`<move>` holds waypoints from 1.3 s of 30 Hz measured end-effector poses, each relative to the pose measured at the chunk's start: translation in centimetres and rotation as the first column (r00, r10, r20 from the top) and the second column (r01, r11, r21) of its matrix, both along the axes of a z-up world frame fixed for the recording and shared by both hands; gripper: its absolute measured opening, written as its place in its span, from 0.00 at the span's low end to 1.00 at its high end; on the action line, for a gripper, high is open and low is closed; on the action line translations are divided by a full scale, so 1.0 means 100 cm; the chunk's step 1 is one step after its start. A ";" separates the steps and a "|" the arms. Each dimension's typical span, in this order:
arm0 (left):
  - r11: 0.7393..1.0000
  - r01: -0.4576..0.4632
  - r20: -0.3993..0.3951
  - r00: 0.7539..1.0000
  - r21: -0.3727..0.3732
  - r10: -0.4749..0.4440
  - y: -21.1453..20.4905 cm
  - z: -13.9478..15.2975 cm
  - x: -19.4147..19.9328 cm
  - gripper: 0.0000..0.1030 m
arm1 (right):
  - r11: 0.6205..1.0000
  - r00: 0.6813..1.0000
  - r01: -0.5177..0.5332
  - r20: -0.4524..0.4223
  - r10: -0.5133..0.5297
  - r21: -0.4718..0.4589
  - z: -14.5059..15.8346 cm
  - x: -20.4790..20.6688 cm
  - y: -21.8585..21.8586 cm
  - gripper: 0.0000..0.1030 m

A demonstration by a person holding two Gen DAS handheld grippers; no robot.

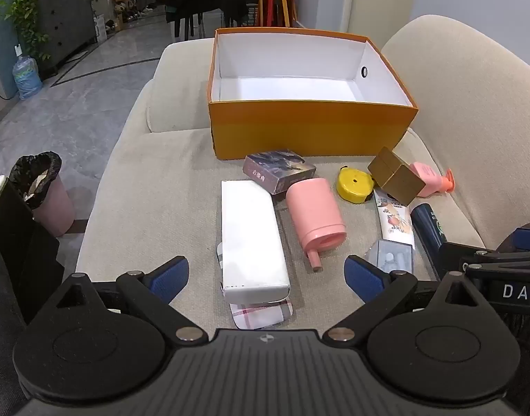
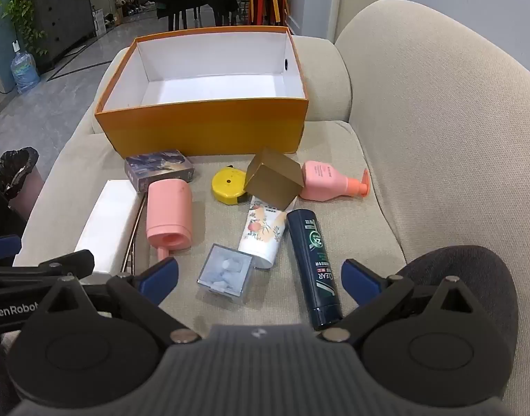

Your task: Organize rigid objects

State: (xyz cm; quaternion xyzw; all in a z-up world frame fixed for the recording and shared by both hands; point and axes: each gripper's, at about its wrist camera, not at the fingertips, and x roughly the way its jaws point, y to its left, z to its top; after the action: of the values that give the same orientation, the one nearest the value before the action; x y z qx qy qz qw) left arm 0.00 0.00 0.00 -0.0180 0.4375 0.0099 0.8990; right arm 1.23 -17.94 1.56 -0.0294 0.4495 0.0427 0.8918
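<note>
An empty orange box with a white inside stands at the back of the beige sofa seat. In front of it lie a long white box, a dark card box, a pink cylinder, a yellow tape measure, a gold box, a pink pump bottle, a white tube, a dark blue bottle and a clear small box. My left gripper is open above the white box's near end. My right gripper is open above the clear box and the dark bottle.
The sofa backrest rises on the right. A pink bin with a black liner stands on the floor to the left. A checked cloth lies under the white box's near end. The right gripper's body shows at the right edge of the left wrist view.
</note>
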 end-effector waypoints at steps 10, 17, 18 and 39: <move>1.000 0.000 0.000 1.000 -0.001 0.000 0.000 0.000 0.000 1.00 | 1.000 1.000 0.000 0.001 0.000 0.001 -0.001 0.000 0.000 0.96; 1.000 0.000 -0.002 1.000 0.001 0.000 0.000 0.000 0.000 1.00 | 1.000 1.000 0.000 0.000 0.000 -0.001 -0.001 0.000 0.000 0.96; 1.000 0.000 -0.002 1.000 0.000 0.000 0.000 0.000 0.000 1.00 | 1.000 1.000 0.000 0.000 0.000 -0.001 -0.001 0.000 0.000 0.96; 1.000 0.000 -0.005 1.000 0.003 0.000 -0.001 -0.001 0.003 1.00 | 1.000 1.000 0.000 0.001 0.000 -0.004 -0.002 0.000 -0.002 0.96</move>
State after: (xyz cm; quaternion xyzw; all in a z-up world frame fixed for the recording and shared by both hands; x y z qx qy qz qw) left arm 0.26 -0.12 -0.12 -0.0167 0.4397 0.0106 0.8979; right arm 1.27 -18.16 1.40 -0.0313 0.4491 0.0416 0.8920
